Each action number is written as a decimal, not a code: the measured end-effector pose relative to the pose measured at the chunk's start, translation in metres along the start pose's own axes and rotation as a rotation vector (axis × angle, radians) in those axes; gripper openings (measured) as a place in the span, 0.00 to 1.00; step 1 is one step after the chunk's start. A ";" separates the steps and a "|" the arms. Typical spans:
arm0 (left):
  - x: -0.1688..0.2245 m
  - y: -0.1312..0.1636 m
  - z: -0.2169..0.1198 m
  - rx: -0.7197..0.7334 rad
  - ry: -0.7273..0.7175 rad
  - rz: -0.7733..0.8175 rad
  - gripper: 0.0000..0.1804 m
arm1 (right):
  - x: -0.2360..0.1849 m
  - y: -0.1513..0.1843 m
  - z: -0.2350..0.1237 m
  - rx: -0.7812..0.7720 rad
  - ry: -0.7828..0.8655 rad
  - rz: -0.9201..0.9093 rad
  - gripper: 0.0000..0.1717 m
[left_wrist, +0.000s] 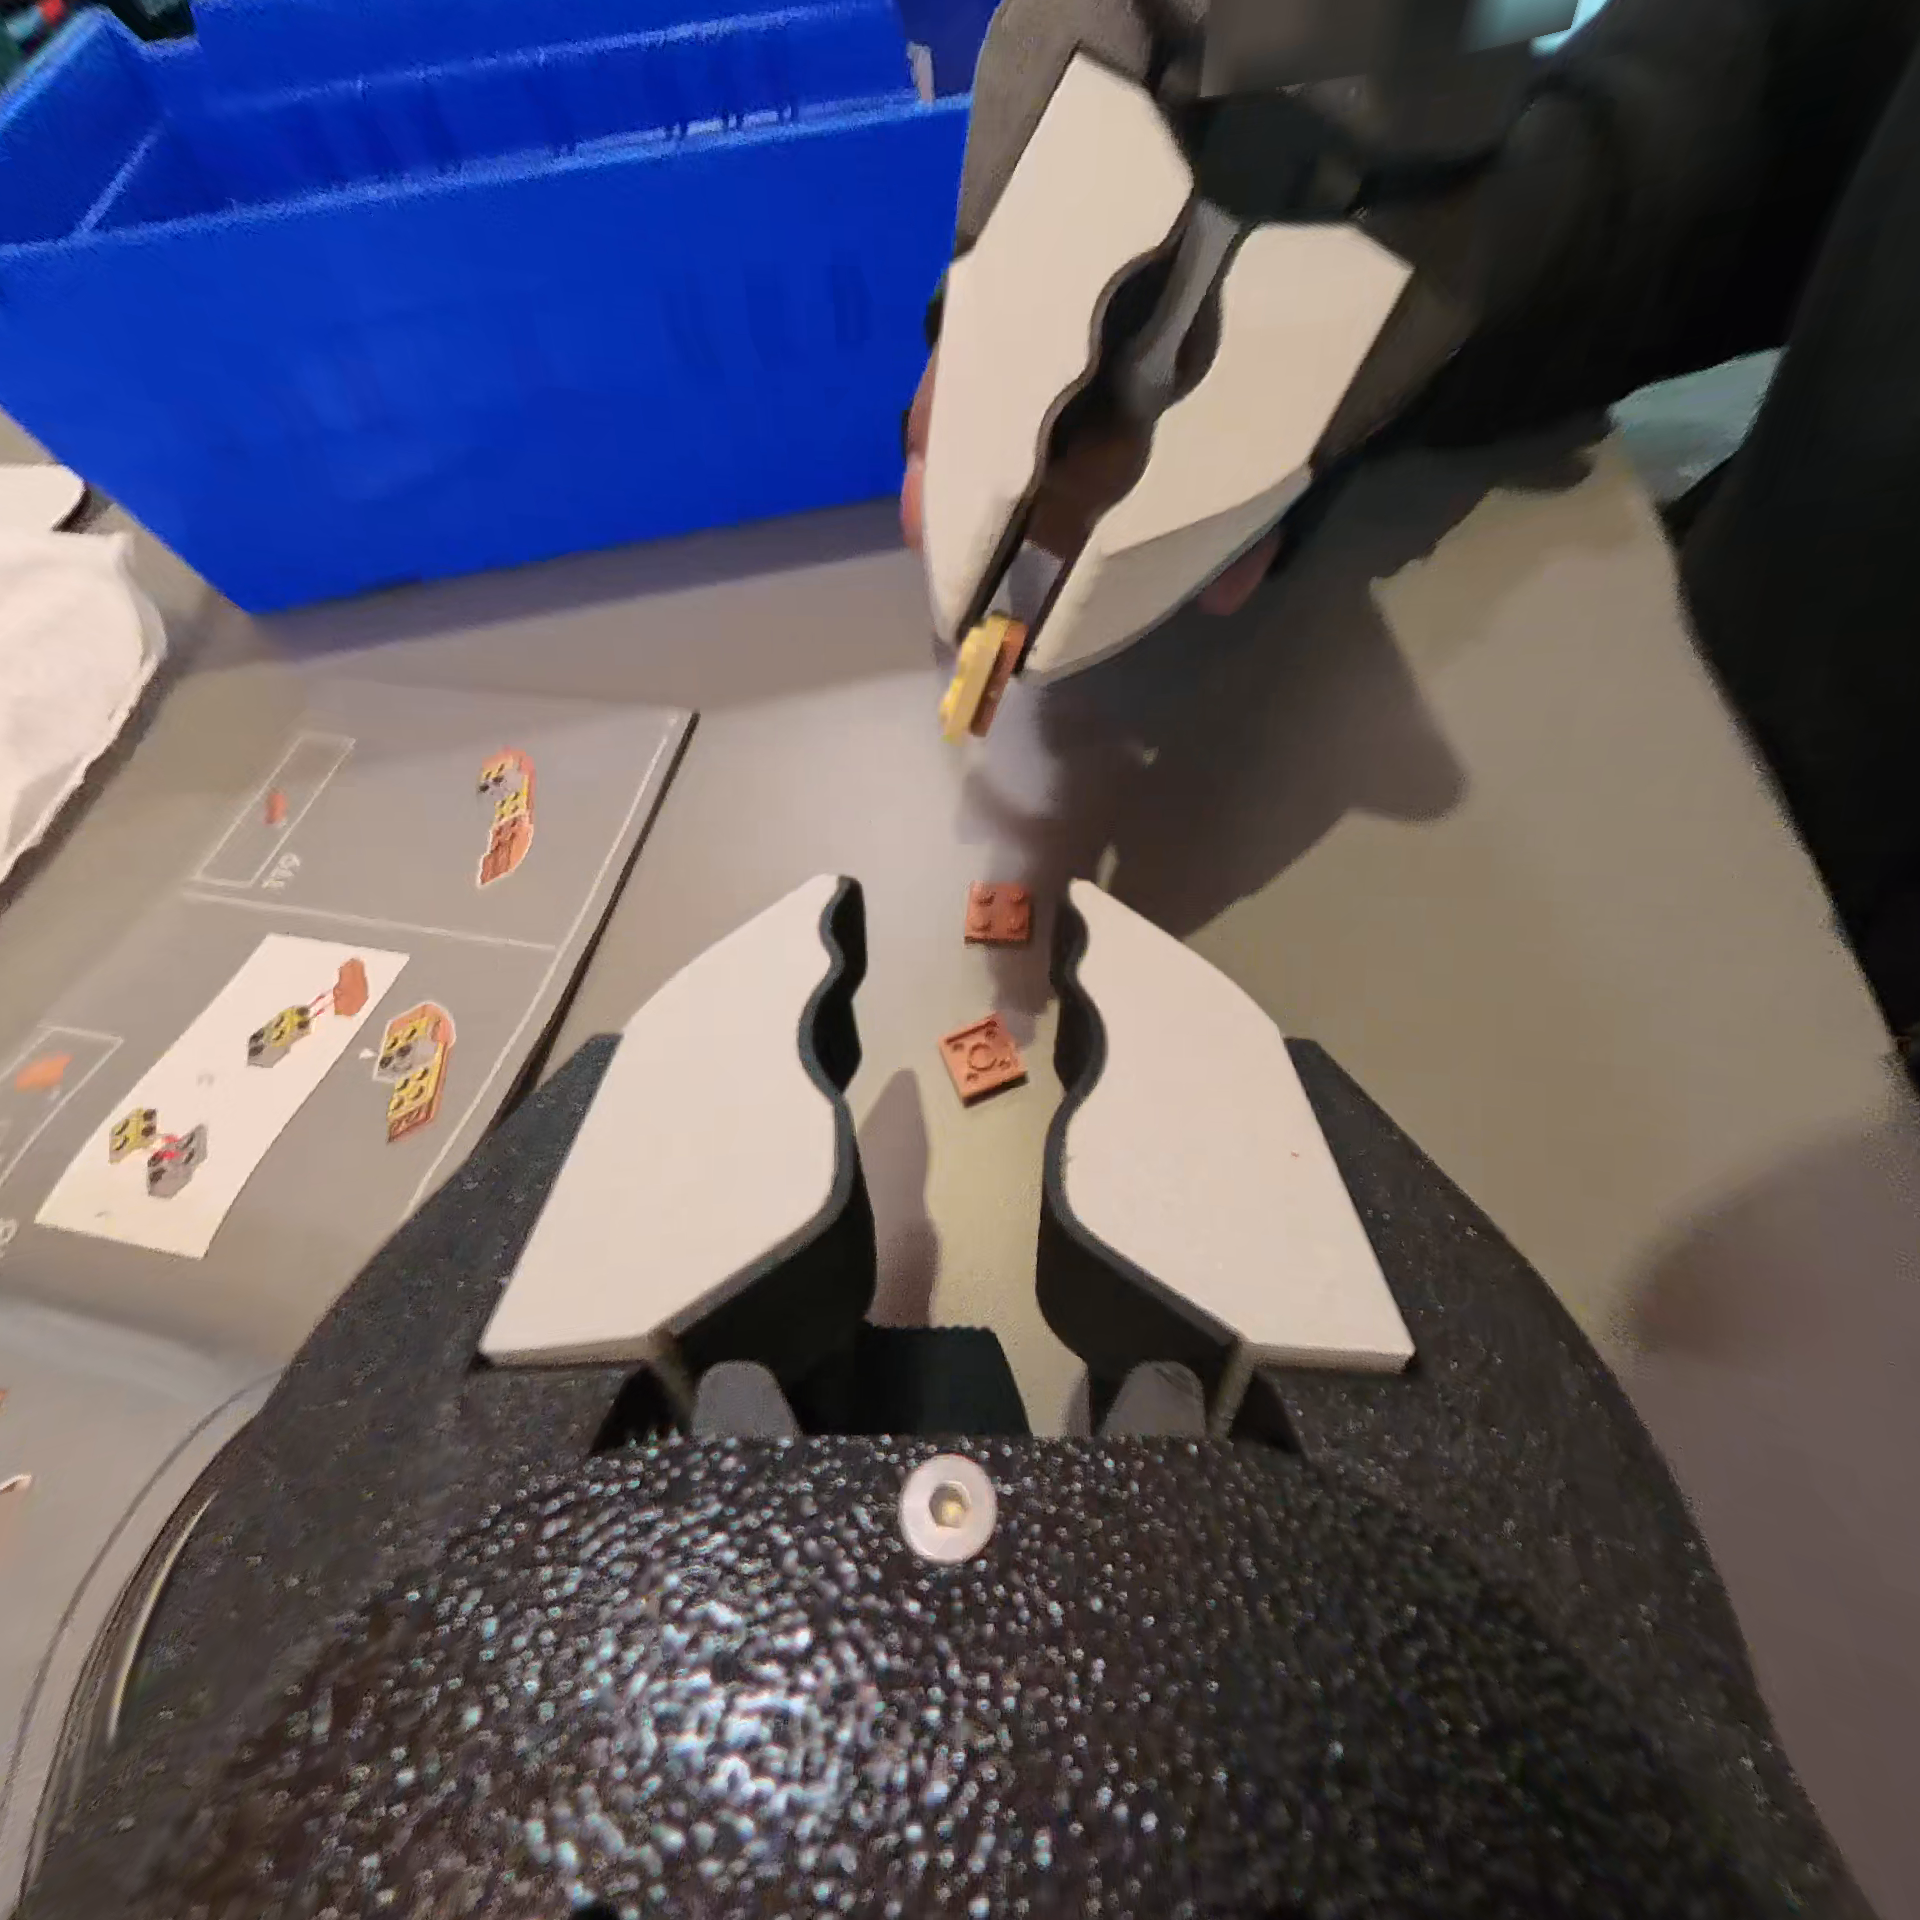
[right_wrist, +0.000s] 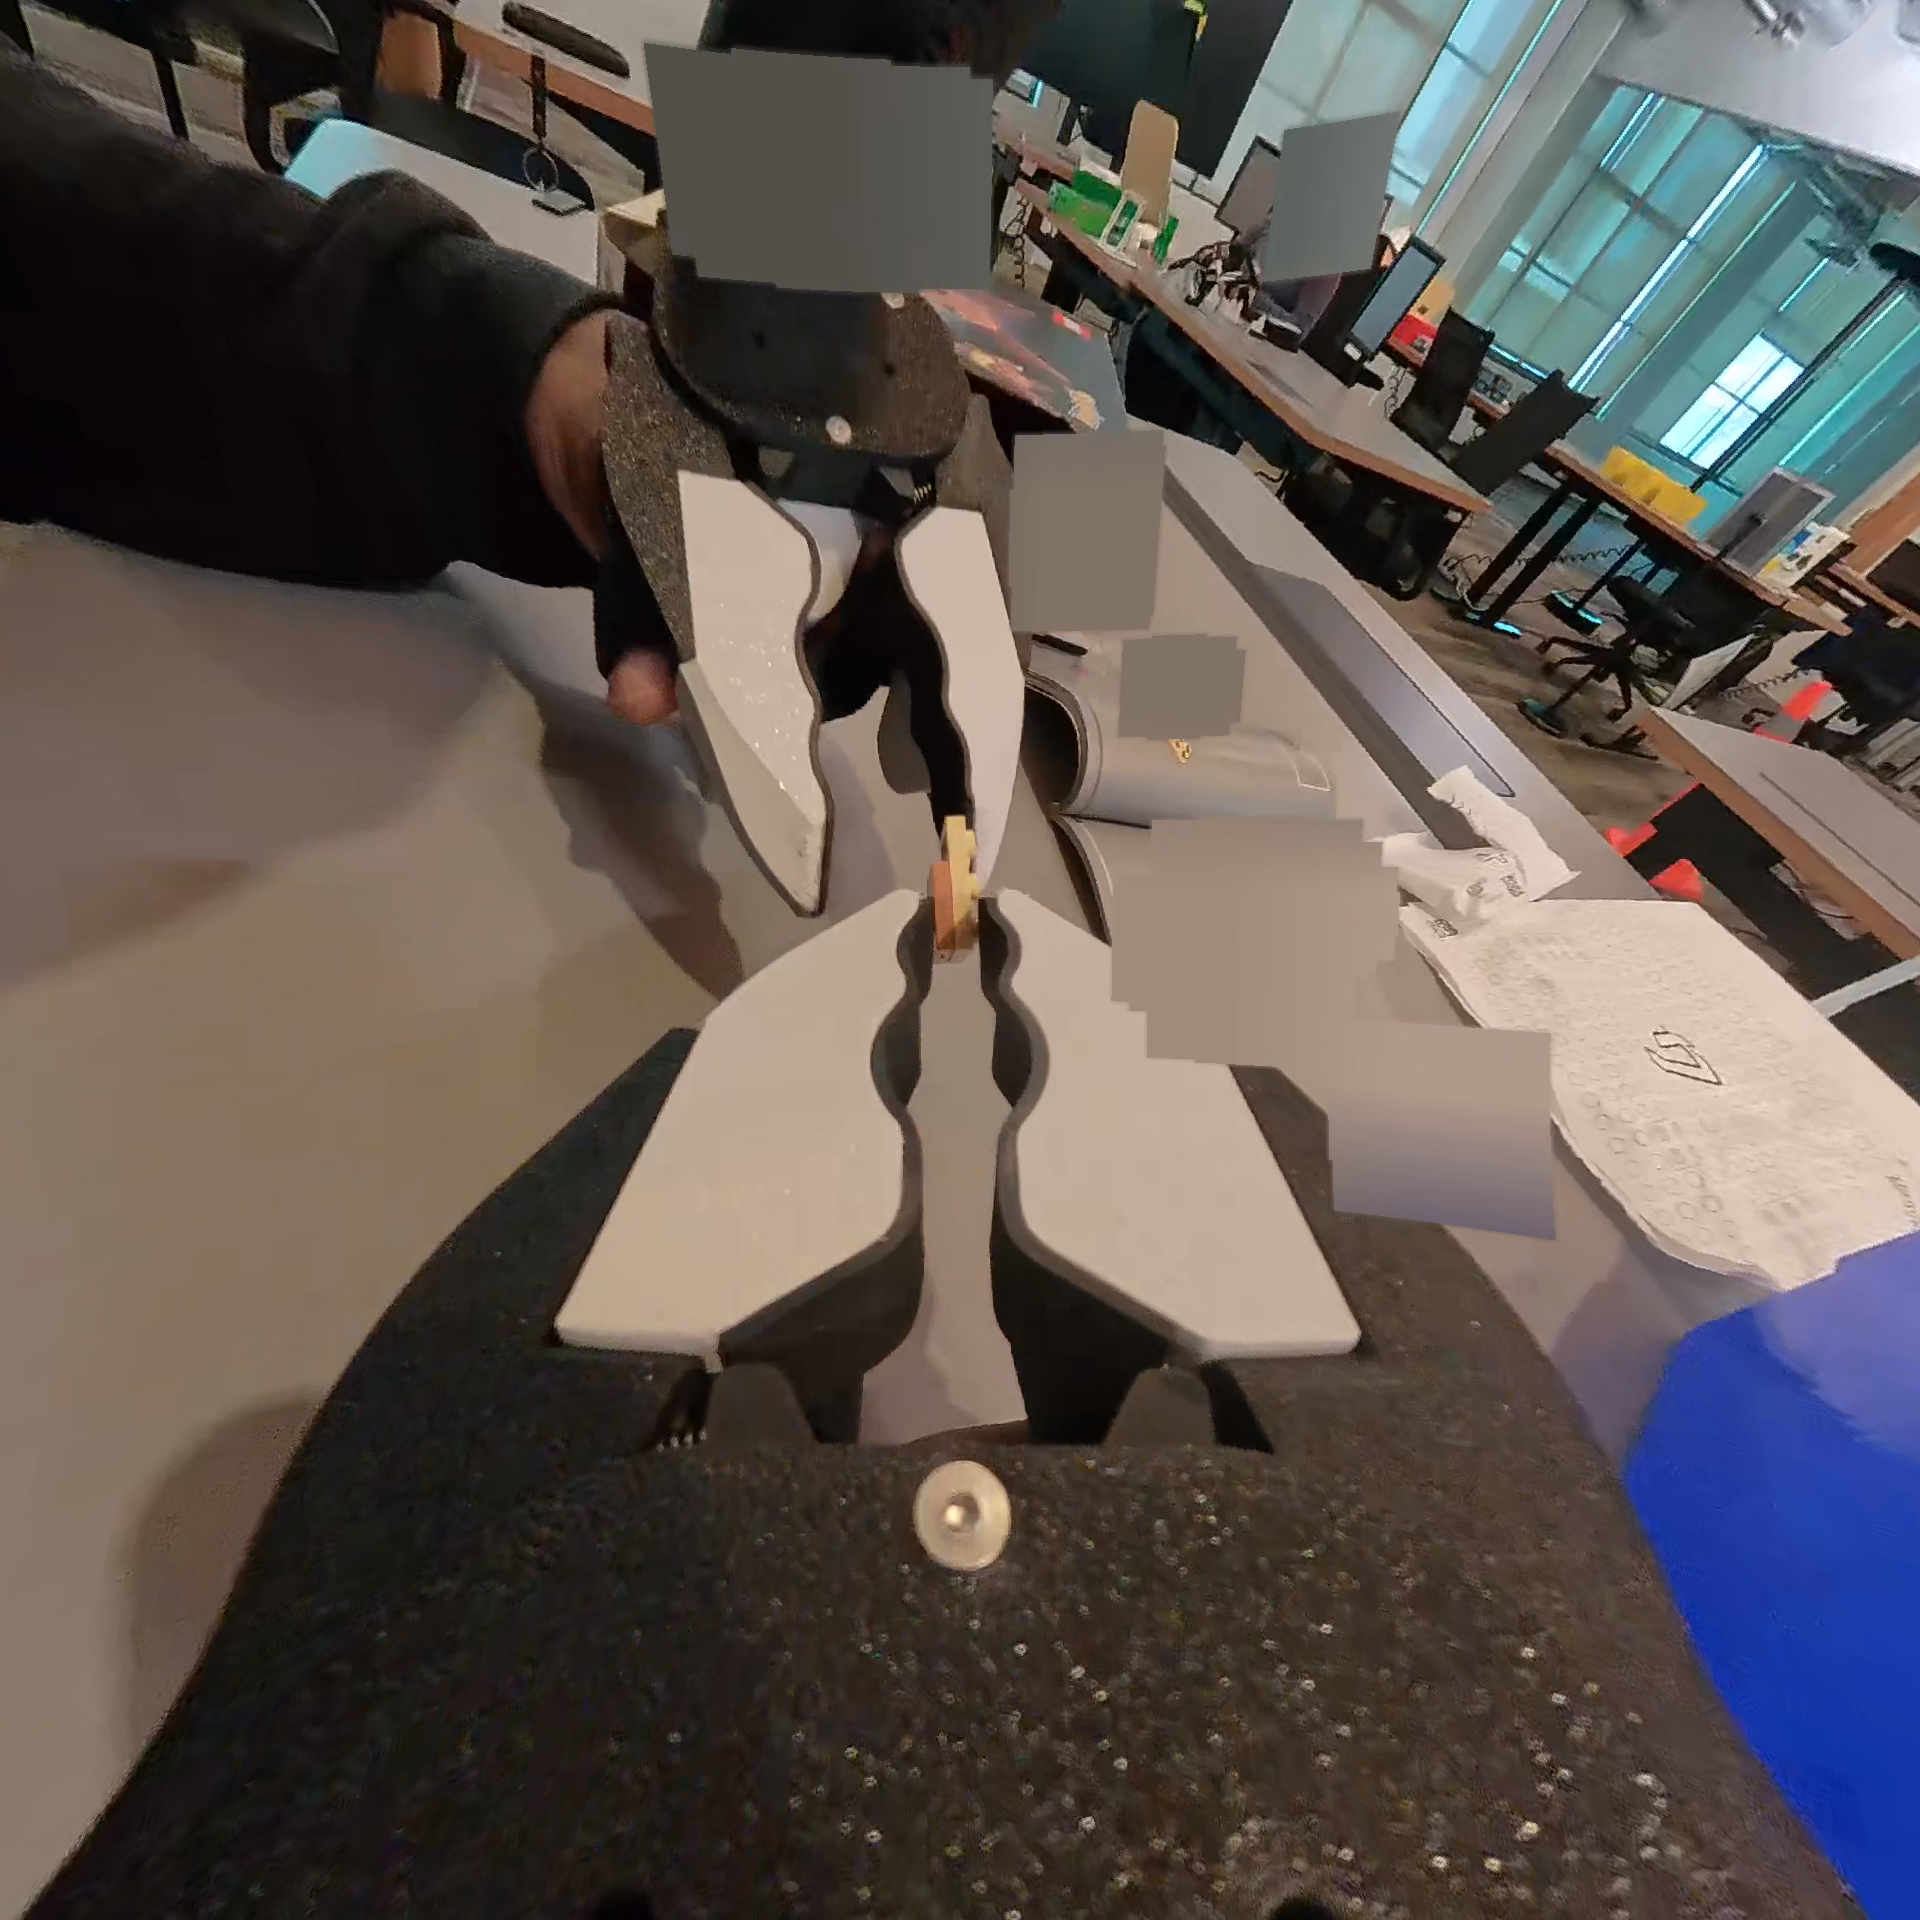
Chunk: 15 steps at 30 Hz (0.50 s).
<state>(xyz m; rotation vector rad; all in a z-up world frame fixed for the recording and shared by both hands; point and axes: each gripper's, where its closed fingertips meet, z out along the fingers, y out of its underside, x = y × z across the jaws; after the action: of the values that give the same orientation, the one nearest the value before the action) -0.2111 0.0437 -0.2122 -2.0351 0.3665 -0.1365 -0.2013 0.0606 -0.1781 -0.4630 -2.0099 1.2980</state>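
Right claw (right_wrist: 951, 914) pinching stacked yellow-and-brown studded plates (left_wrist: 982, 665), left claw (left_wrist: 961, 904) spread wide, bare, above two small square brown plates (left_wrist: 1000, 912) on smooth grey desk (left_wrist: 1455, 935), near blue ribbed bin (left_wrist: 468, 364), printed instruction booklet (left_wrist: 312, 935).

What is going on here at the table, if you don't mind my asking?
A person is working with two handheld grippers over a grey table. The right gripper pinches a small yellow-and-brown stack of toy plates at its fingertips. The left gripper is open and holds nothing; two loose brown plates lie on the table under its fingers. An open instruction booklet and a blue bin sit nearby.
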 end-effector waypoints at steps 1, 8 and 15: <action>0.000 0.001 0.001 -0.007 -0.002 0.000 0.19 | -0.001 0.000 0.001 0.005 -0.008 0.009 0.05; 0.007 -0.017 0.007 0.116 -0.032 0.070 0.16 | -0.012 -0.010 0.001 0.110 -0.116 0.147 0.05; 0.012 -0.028 0.004 0.171 -0.048 0.132 0.06 | -0.012 -0.013 0.003 0.184 -0.178 0.316 0.05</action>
<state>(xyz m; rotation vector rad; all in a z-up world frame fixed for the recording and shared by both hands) -0.1933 0.0552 -0.1904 -1.8371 0.4426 -0.0367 -0.1941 0.0458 -0.1711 -0.6137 -1.9907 1.7556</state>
